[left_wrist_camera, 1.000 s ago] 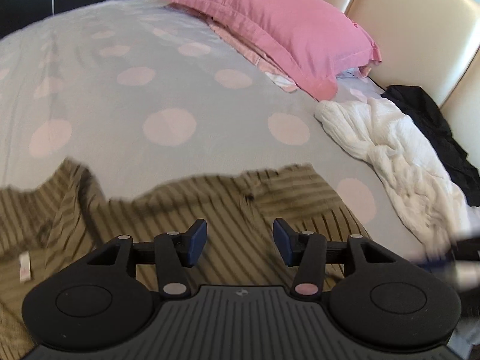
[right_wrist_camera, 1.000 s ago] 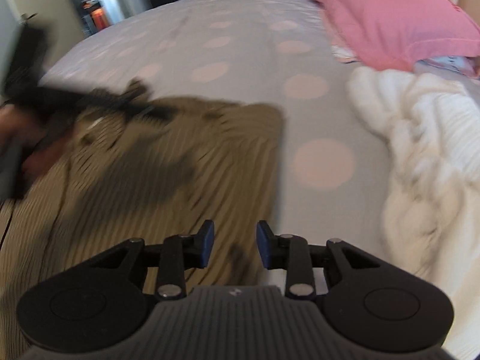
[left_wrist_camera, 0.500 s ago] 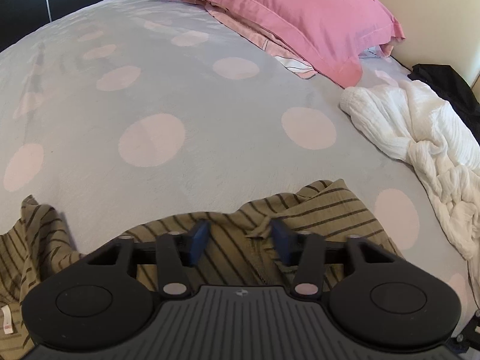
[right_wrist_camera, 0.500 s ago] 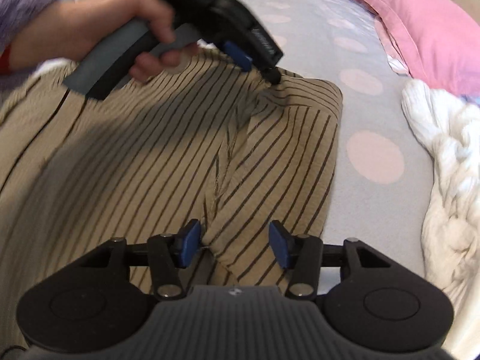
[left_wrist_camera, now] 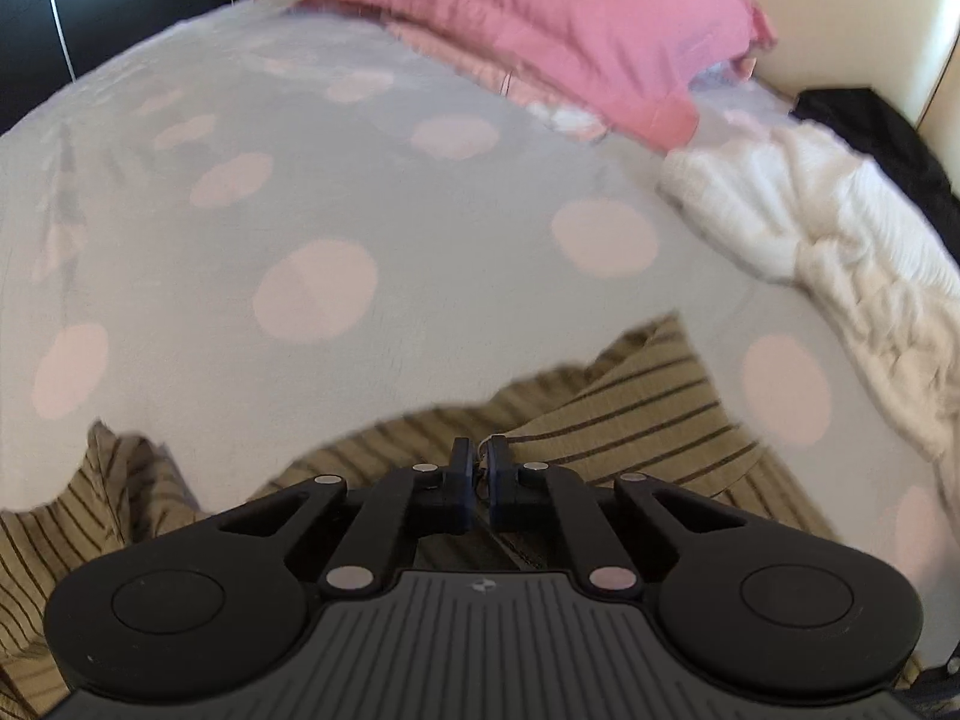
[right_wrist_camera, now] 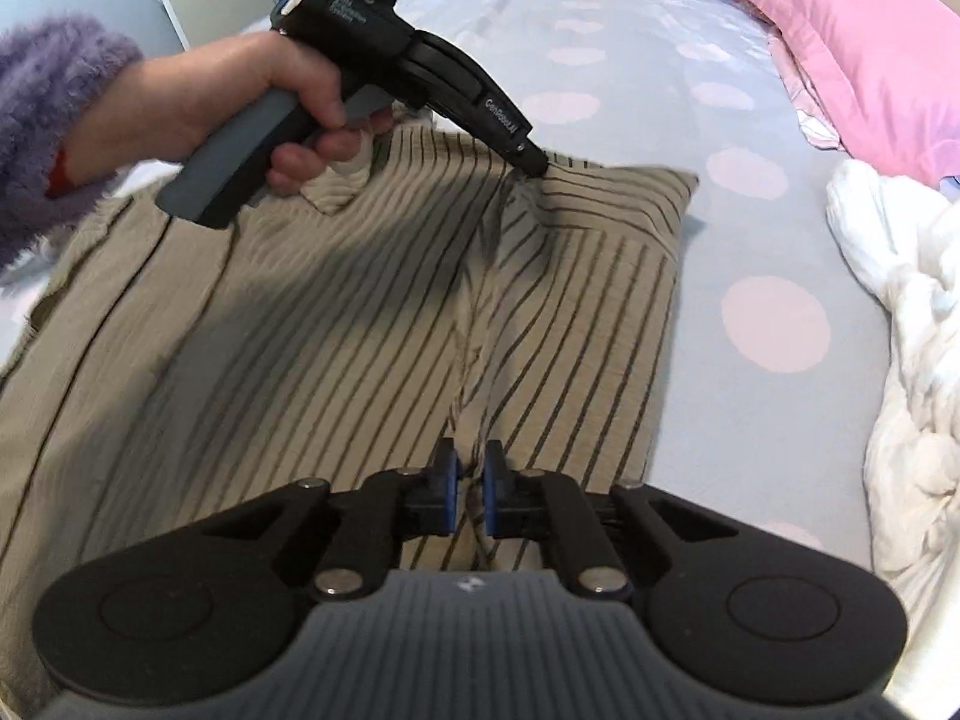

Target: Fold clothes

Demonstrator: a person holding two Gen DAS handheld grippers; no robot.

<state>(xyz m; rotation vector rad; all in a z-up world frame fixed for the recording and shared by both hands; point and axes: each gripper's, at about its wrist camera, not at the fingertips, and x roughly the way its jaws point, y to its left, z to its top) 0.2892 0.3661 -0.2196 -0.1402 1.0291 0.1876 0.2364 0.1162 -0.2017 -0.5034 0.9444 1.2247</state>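
Observation:
A beige shirt with thin dark stripes (right_wrist_camera: 300, 360) lies spread on the bed, with a raised crease running up its middle. My right gripper (right_wrist_camera: 471, 480) is at the near end of that crease, its jaws closing with the fabric ridge pinched between the blue pads. My left gripper (right_wrist_camera: 534, 165), held by a hand (right_wrist_camera: 198, 102), bites the far edge of the shirt at the other end of the crease. In the left wrist view the left gripper (left_wrist_camera: 480, 468) is shut on a small tuft of the striped shirt (left_wrist_camera: 648, 414) at its edge.
The bed sheet (left_wrist_camera: 360, 180) is grey with pale pink dots. A pink pillow (left_wrist_camera: 540, 18) lies at the head of the bed. A crumpled white garment (right_wrist_camera: 918, 360) lies right of the shirt, with a black garment (left_wrist_camera: 870, 120) beyond it. A fuzzy purple sleeve (right_wrist_camera: 42, 120) covers the arm.
Both grippers went from open to closed on the striped shirt. The left gripper sank to the shirt's far edge, and the right settled over the middle crease.

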